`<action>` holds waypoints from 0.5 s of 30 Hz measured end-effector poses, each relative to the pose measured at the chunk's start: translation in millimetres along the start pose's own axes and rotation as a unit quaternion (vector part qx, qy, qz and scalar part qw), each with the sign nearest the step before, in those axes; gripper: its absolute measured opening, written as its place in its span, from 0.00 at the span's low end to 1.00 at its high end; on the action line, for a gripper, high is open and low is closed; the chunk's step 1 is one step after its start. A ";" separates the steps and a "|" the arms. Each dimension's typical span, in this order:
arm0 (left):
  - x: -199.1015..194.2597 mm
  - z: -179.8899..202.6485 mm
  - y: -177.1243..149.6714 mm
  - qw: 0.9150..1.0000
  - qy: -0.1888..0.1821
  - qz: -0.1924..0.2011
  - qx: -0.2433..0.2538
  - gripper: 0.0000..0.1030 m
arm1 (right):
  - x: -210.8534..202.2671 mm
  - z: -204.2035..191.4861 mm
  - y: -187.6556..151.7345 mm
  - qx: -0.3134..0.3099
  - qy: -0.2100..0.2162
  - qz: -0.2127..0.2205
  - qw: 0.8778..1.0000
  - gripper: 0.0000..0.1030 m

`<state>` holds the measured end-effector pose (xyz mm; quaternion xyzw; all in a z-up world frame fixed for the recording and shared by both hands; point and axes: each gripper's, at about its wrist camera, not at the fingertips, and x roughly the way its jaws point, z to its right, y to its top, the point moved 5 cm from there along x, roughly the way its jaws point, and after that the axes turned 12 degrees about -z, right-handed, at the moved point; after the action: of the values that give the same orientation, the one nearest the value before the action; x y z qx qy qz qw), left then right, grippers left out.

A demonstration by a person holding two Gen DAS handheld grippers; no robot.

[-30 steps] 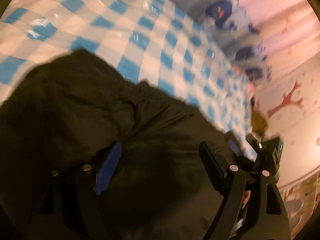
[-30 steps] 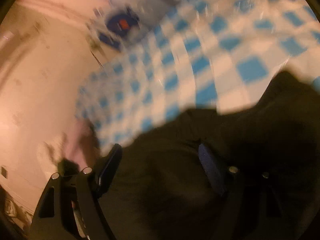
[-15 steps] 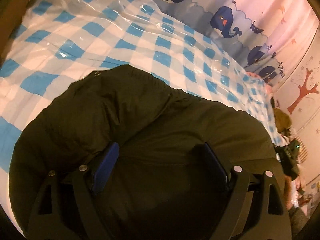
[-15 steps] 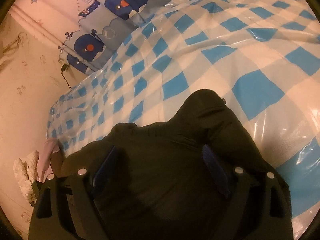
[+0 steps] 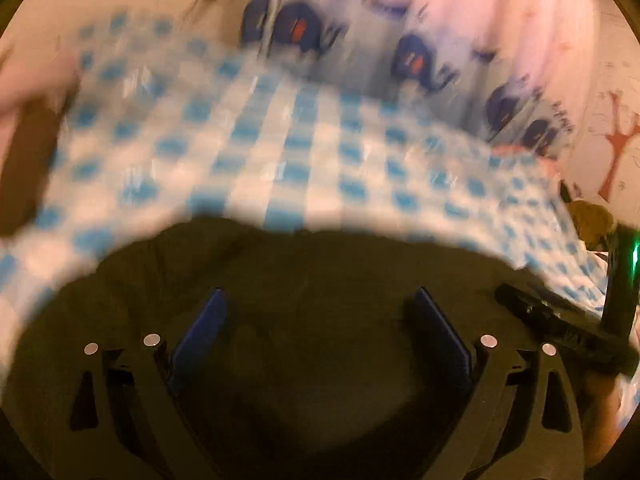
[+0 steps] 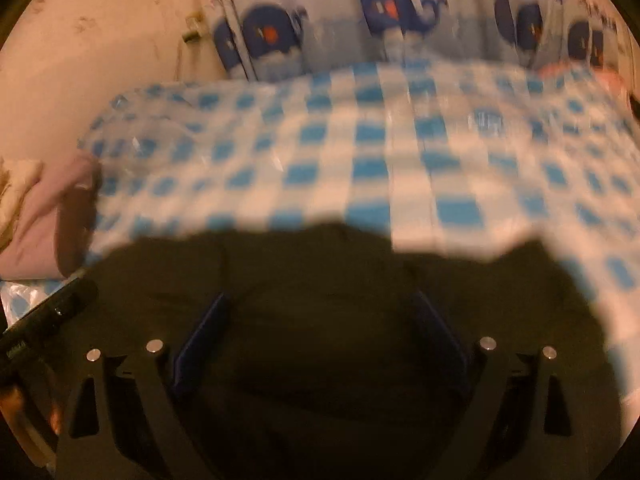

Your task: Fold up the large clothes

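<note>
my left tongs (image 5: 320, 340) stand with their blue pads wide apart, released, hovering over the dark garment (image 5: 312, 280) with nothing between the jaws. my right tongs (image 6: 320, 336) are likewise spread and released above the same dark garment (image 6: 320, 272); whether either pair touches the cloth i cannot tell. both views are smeared by blur.

the garment lies bunched on the bed, on the blue-and-white checked cover (image 5: 304, 152), filling the lower half of each view. in the right wrist view its far edge is uneven, with a lobe sticking out to the right over the checked cover (image 6: 400, 168). the cover has a glossy, plastic-like sheen.

at the right edge of the left wrist view i see the other black tool with a green light (image 5: 634, 256) glowing on it. beyond the bed hangs a curtain with dark blue whales (image 6: 392, 4), also seen from the left wrist (image 5: 296, 32). at the left of the right wrist view sits a pink pillow-like bundle (image 6: 44, 208).
</note>
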<state>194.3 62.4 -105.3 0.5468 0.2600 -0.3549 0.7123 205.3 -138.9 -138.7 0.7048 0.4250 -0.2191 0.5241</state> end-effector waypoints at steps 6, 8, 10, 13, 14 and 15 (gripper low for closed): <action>18.5 2.6 -19.5 0.999 0.040 -0.003 0.024 0.89 | 17.4 -0.7 -11.7 -0.011 -0.025 -0.012 1.000 0.90; 12.9 1.3 -17.8 0.998 0.053 -0.016 0.027 0.89 | 8.9 1.3 -9.1 -0.011 -0.015 -0.039 0.999 0.90; -4.9 0.7 -16.9 0.997 0.066 -0.003 0.033 0.89 | -28.3 8.2 -7.1 0.017 -0.003 -0.007 1.000 0.90; -38.0 -11.0 -14.5 0.993 0.104 0.031 0.054 0.89 | -76.4 33.1 -11.4 0.042 -0.032 0.044 0.998 0.90; -42.4 -19.5 -14.9 0.992 0.111 0.031 0.047 0.89 | -79.6 46.4 -16.2 0.048 -0.049 0.041 0.997 0.90; -44.0 -32.2 -15.4 0.992 0.115 0.027 0.032 0.89 | -74.1 62.1 -22.8 0.060 -0.059 0.027 0.996 0.90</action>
<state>155.8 100.8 -89.7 0.6135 0.3138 -0.2788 0.6689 154.6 -221.7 -117.5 0.7320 0.3608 -0.2711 0.5104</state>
